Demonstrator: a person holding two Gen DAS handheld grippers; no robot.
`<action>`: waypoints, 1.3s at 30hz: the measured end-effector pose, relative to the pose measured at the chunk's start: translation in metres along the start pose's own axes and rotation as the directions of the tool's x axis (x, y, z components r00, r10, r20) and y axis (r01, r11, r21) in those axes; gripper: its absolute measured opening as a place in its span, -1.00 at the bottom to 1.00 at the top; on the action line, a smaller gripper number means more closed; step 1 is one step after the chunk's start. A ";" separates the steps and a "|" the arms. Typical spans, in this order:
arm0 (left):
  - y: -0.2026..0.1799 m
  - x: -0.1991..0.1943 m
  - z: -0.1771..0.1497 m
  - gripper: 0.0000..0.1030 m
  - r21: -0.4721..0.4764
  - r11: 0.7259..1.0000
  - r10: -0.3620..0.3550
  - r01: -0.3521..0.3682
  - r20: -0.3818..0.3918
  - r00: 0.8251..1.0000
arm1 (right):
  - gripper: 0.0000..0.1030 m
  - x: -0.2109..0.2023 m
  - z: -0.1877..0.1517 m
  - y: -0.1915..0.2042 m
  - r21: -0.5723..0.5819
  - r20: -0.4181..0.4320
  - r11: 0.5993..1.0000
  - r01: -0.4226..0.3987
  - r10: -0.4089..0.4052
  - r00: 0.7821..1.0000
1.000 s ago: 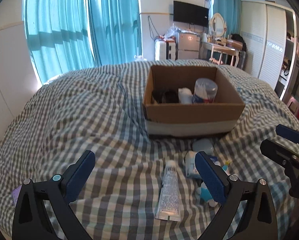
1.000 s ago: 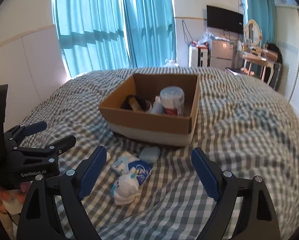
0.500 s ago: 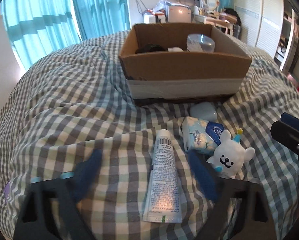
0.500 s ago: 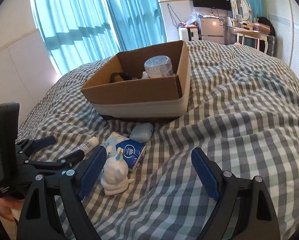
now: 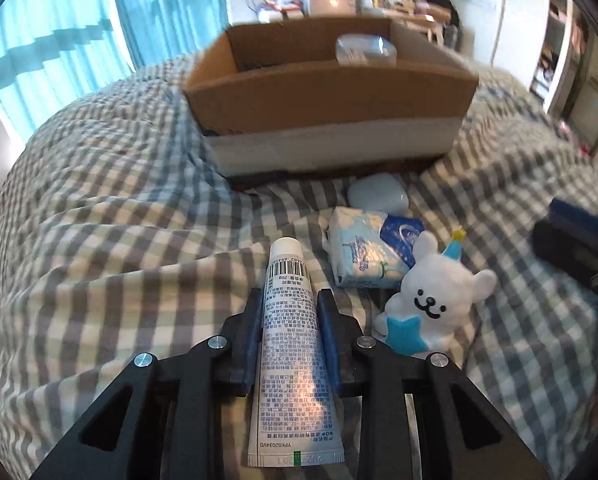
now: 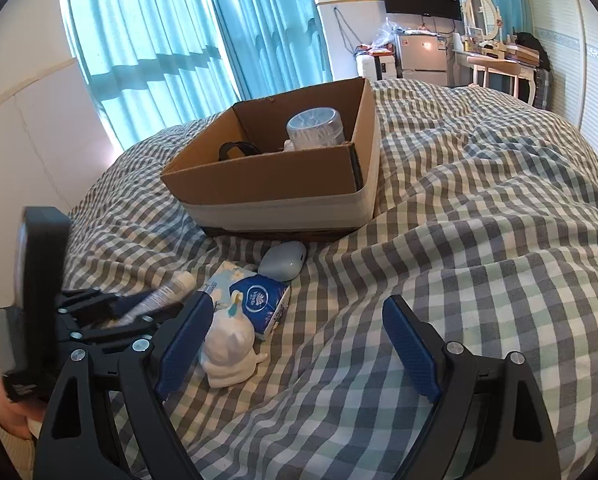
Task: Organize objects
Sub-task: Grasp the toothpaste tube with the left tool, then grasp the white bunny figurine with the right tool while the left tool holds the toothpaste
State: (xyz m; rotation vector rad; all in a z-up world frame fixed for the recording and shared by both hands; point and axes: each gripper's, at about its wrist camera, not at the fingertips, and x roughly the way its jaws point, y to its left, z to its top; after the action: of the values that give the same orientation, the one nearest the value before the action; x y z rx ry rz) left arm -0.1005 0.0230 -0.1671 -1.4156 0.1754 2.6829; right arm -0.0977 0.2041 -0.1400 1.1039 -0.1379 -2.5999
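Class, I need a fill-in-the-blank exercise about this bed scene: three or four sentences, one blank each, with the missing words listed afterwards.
1. The left gripper has its pads closed on the white ____.
2. The cardboard box sits on a checked ____.
3. The white bear figurine holds a blue ____.
4. The right gripper has its jaws ____, with nothing between the pads.

Missing words: tube; bedspread; star; open
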 end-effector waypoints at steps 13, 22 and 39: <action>0.036 -0.057 0.002 -0.48 -0.107 0.994 0.038 -0.023 0.145 0.989 | 0.68 0.029 -0.012 0.045 -0.160 -0.116 0.984 -0.079 0.061 0.991; 0.050 -0.042 -0.003 -0.48 -0.157 0.987 0.034 -0.015 0.123 0.992 | 0.25 0.080 -0.018 0.066 -0.196 -0.262 0.978 -0.065 0.012 0.965; 0.047 -0.058 0.002 -0.48 -0.146 0.989 0.017 0.007 0.163 0.986 | 0.01 0.022 -0.002 0.056 -0.171 -0.063 0.985 0.008 -0.019 0.998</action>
State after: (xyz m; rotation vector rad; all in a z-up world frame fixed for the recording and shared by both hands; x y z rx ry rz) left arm -0.0759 -0.0251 -0.1152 -1.2209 -0.0318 2.8520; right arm -0.0965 0.1437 -0.1449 1.1278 0.1052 -2.5295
